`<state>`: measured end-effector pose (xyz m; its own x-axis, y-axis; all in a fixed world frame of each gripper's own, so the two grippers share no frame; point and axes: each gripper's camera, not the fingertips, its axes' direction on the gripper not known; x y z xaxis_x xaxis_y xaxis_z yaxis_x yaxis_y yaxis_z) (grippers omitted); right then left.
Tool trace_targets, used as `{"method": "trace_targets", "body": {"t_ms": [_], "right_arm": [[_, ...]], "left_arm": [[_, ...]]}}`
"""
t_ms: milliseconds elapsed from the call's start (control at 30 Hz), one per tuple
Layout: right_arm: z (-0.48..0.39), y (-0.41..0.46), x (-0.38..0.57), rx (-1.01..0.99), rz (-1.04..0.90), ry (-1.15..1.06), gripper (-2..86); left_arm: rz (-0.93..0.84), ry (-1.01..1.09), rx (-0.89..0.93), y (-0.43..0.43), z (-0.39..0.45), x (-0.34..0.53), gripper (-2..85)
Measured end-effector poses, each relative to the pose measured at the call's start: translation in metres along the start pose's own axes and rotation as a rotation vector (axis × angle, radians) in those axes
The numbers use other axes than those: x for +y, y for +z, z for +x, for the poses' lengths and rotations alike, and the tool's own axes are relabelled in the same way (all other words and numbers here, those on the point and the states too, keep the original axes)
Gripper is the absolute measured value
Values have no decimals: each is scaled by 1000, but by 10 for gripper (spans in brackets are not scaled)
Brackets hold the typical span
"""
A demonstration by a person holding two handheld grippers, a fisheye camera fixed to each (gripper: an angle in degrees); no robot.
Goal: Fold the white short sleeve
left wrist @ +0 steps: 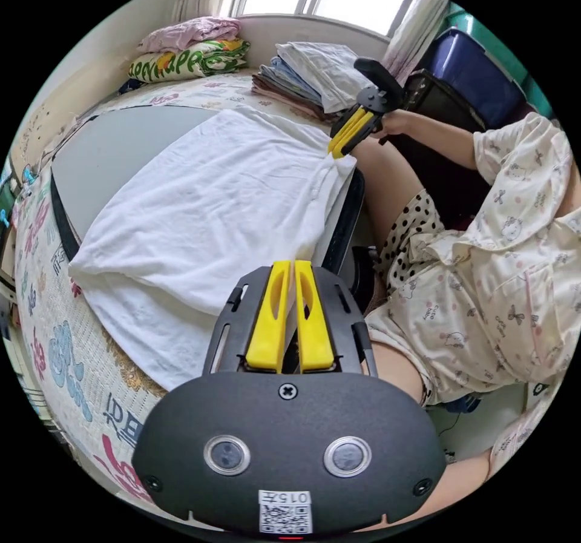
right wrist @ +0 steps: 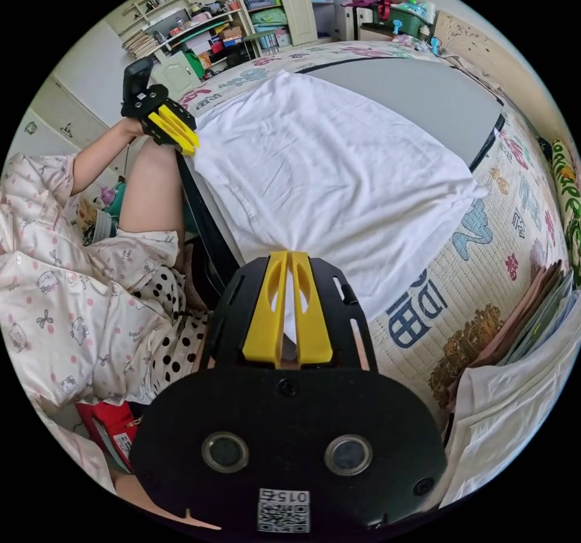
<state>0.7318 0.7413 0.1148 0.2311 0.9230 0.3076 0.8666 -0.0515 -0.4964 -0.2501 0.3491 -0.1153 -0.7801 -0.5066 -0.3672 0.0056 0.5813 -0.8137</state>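
The white short-sleeve shirt (left wrist: 212,204) lies spread over a grey board (left wrist: 115,149) on the bed, also seen as the white shirt (right wrist: 339,167) over the grey board (right wrist: 423,89) in the right gripper view. My left gripper (left wrist: 293,264) is shut on the shirt's near edge, with white cloth between its yellow jaws. My right gripper (right wrist: 289,256) is shut on the edge at the other end. Each gripper shows in the other view, pinching the same long edge: the right gripper (left wrist: 338,151) and the left gripper (right wrist: 192,145).
A person in patterned pyjamas (left wrist: 502,289) sits beside the board. A stack of folded clothes (left wrist: 308,77) and pillows (left wrist: 187,52) lie by the window. The patterned mat (right wrist: 484,246) surrounds the board. Shelves (right wrist: 200,22) stand at the back of the room.
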Motion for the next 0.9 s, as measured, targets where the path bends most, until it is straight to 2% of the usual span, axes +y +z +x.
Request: {"method": "trace_targets", "body": {"t_ms": [133, 267, 367, 433, 533, 567, 633, 733, 833, 900], "right_arm": [[21, -27, -33, 15, 71, 28, -7], [61, -63, -87, 110, 157, 37, -7], [119, -98, -171, 270, 250, 79, -4], [181, -126, -253, 376, 355, 253, 2], [222, -140, -304, 421, 519, 454, 40], [223, -137, -309, 386, 537, 438, 53], [203, -109, -317, 245, 488, 212, 66], [170, -49, -293, 265, 373, 16, 87], [169, 13, -279, 336, 212, -35, 116], [183, 32, -278, 289, 157, 0, 124]], "left_arm": [[188, -127, -19, -50, -40, -20, -2], [274, -189, -37, -85, -96, -55, -3], [319, -227, -213, -112, -156, -111, 1], [508, -376, -385, -142, -207, -158, 13], [715, -572, -430, -158, -239, -188, 63], [720, -576, -412, -157, -241, -191, 72], [664, -435, -335, -146, -227, -196, 80], [454, -258, -388, -106, -205, -183, 73], [286, -253, -460, -56, -212, -168, 75], [221, -279, -445, -38, -225, -166, 89]]}}
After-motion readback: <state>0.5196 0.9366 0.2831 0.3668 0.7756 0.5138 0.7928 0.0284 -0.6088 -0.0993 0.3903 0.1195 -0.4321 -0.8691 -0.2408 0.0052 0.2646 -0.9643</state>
